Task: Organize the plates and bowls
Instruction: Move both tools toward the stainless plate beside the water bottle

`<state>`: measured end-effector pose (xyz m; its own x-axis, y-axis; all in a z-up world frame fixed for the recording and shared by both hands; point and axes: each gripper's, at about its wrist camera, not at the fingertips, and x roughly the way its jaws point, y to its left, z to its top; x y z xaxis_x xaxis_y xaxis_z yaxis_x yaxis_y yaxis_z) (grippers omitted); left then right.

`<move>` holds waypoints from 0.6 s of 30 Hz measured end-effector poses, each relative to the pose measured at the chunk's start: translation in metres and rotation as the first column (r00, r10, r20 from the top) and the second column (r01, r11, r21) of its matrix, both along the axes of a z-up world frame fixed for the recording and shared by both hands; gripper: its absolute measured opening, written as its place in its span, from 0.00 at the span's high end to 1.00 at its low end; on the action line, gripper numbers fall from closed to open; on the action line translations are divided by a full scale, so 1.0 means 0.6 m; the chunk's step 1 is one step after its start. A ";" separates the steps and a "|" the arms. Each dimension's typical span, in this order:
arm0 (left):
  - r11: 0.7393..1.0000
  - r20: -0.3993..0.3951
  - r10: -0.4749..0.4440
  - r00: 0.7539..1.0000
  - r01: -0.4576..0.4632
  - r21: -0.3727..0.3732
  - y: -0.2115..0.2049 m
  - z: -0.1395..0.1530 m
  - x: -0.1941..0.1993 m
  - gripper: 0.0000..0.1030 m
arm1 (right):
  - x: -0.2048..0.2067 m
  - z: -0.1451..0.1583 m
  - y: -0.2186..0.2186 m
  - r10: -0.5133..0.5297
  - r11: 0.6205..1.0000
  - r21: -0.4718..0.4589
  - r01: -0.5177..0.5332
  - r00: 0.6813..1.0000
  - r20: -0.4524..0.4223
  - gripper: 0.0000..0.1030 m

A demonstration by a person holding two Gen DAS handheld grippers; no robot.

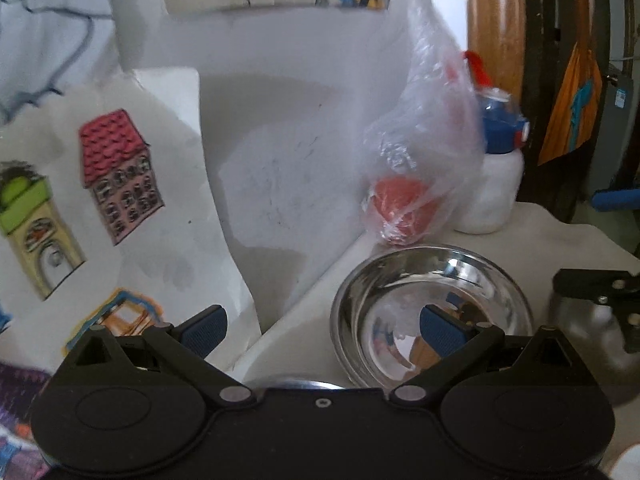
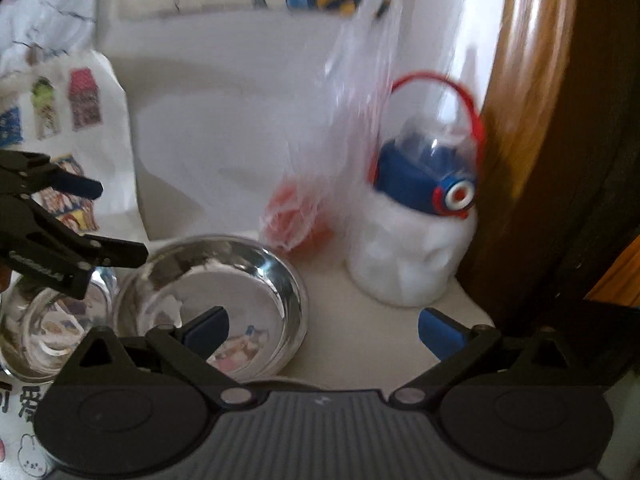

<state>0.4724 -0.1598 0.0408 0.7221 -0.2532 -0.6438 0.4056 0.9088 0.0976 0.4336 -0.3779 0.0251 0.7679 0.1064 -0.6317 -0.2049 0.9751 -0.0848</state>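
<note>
A shiny steel bowl (image 1: 432, 312) stands on the white table; in the right wrist view it (image 2: 212, 300) lies at centre left. A second steel bowl (image 2: 48, 332) stands to its left, under my left gripper's arm. My left gripper (image 1: 324, 330) is open and empty, its right fingertip (image 1: 442, 334) over the first bowl. My right gripper (image 2: 324, 330) is open and empty, its left fingertip (image 2: 208, 330) over that bowl. The right gripper also shows at the right edge of the left wrist view (image 1: 600, 300). A steel rim (image 1: 292, 383) peeks out below my left gripper.
A clear plastic bag with a red object (image 1: 416, 184) and a white bottle with a blue cap (image 2: 420, 232) stand behind the bowls. A white wall with cartoon stickers (image 1: 116, 176) rises on the left. Dark wooden furniture (image 2: 560, 140) is on the right.
</note>
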 end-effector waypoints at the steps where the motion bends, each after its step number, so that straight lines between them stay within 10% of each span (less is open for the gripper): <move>1: 1.000 -0.004 -0.008 1.000 0.008 0.000 -0.002 -0.003 0.009 0.01 | 0.013 -0.005 0.000 0.007 1.000 -0.002 -0.007 1.000 -0.024 0.00; 18: 0.999 -0.176 -0.037 0.984 0.034 -0.019 -0.003 -0.061 0.075 0.21 | 0.093 -0.071 0.010 0.036 0.997 0.076 -0.016 0.964 -0.265 0.24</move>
